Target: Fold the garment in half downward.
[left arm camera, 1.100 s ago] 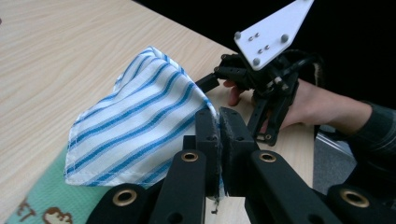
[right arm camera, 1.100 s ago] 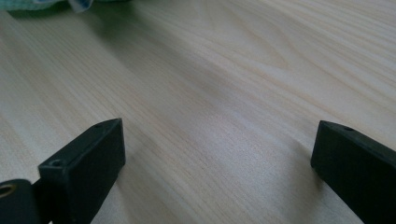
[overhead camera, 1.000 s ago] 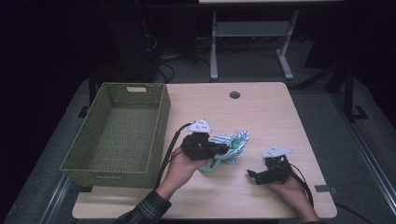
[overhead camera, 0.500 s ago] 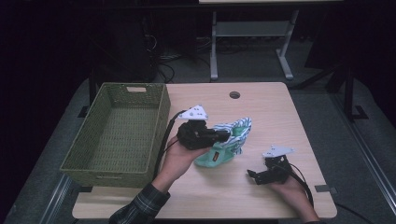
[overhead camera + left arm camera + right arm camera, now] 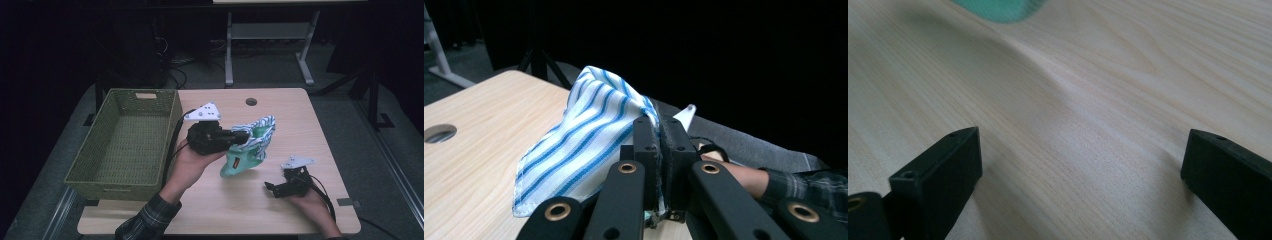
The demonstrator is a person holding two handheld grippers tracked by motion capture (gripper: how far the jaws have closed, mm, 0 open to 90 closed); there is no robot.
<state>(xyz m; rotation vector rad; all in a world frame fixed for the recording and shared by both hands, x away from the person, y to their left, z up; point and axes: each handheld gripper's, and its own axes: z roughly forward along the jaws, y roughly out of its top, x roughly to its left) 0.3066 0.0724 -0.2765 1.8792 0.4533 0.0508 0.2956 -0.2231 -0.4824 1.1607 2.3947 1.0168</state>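
A blue-and-white striped cloth with a green underside hangs above the middle of the wooden table. My left gripper is shut on the cloth's upper fold and holds it lifted. In the left gripper view the striped cloth drapes to the left of the closed jaws of the left gripper. My right gripper rests low at the table's front right, open, with nothing between its jaws. In the right gripper view the right gripper stands over bare wood, with a blurred green edge of the cloth at the top.
A green woven basket stands at the table's left, with nothing in it. A round cable hole sits near the table's far edge. A white-legged desk frame stands behind the table. Dark floor surrounds it.
My left gripper has risen and moved away from the table's front, lifting the cloth off the surface. The right gripper has stayed in place.
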